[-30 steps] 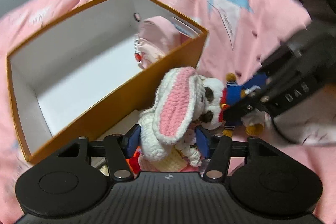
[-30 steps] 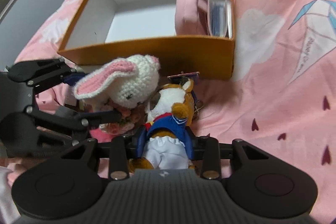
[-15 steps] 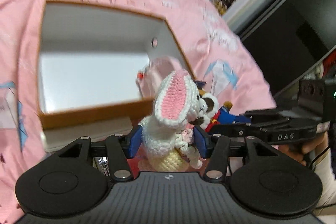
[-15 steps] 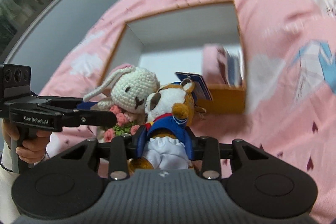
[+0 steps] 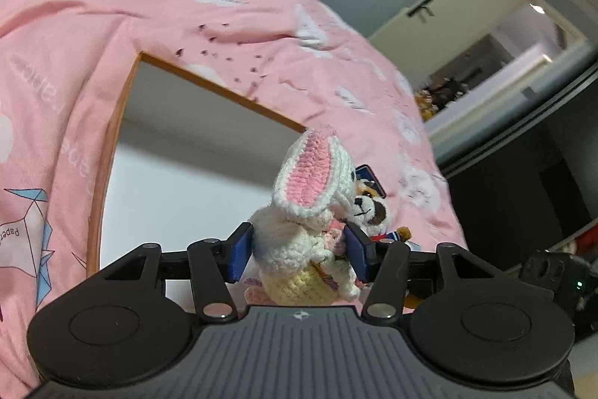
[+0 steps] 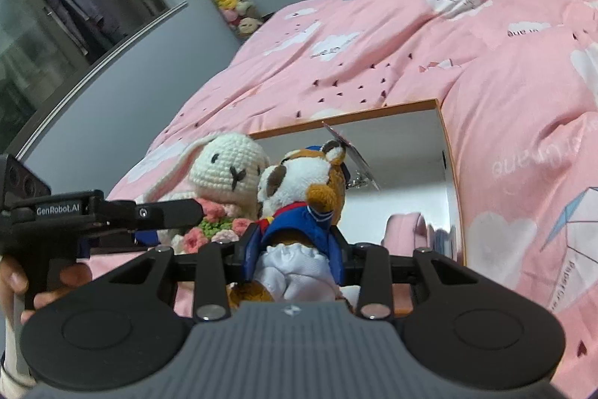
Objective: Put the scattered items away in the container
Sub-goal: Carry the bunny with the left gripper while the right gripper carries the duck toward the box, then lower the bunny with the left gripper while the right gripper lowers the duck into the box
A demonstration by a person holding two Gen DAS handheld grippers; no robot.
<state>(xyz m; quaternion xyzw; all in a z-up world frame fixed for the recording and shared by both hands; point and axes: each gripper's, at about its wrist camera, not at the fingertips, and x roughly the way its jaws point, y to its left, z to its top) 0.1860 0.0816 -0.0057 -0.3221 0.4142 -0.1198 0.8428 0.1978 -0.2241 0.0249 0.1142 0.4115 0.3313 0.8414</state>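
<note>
Crocheted rabbit and plush dog gripped, seemingly above box.

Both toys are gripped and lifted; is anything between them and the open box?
Nothing visible blocks the way. The crochet rabbit and the plush dog are held close together before the box, whose top is open. A pink pouch already sits inside by its right wall.

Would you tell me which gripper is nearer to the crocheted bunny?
Left. The left gripper is clamped on the crocheted bunny; the right gripper holds the sailor plush beside it.
</note>
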